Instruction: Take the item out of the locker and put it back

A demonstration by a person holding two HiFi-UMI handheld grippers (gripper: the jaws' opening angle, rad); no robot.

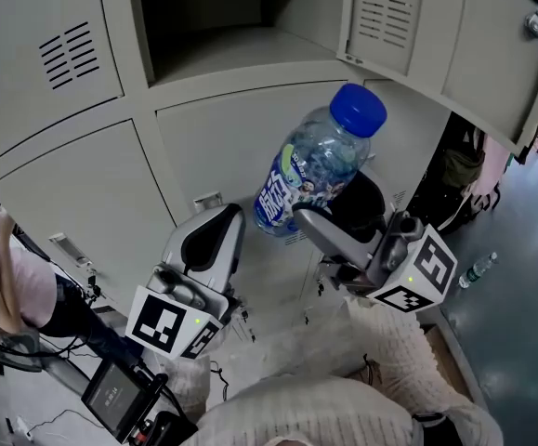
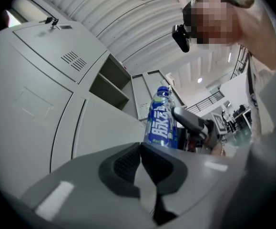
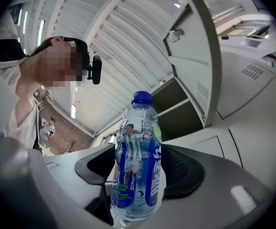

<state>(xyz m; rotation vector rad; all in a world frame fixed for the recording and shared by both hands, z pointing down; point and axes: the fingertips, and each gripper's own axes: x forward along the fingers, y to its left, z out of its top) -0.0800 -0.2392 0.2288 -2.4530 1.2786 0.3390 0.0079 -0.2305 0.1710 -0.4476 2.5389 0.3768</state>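
A clear plastic water bottle [image 1: 317,166] with a blue cap and a blue label is held in my right gripper [image 1: 329,210], whose jaws are shut on its lower body. In the right gripper view the bottle [image 3: 138,161] stands upright between the two dark pads. It hangs below the open locker compartment [image 1: 227,26] with its door [image 1: 436,35] swung out to the right. My left gripper [image 1: 215,240] is lower left of the bottle, shut with nothing in it; in the left gripper view its pads [image 2: 128,166] touch each other and the bottle [image 2: 160,120] shows beyond them.
Closed grey locker doors [image 1: 73,184] fill the wall below and left of the open compartment. A small bottle [image 1: 476,269] lies on the floor at right. Cables and a device with a screen [image 1: 115,398] sit at lower left. Another person's sleeve [image 1: 13,286] shows at the left edge.
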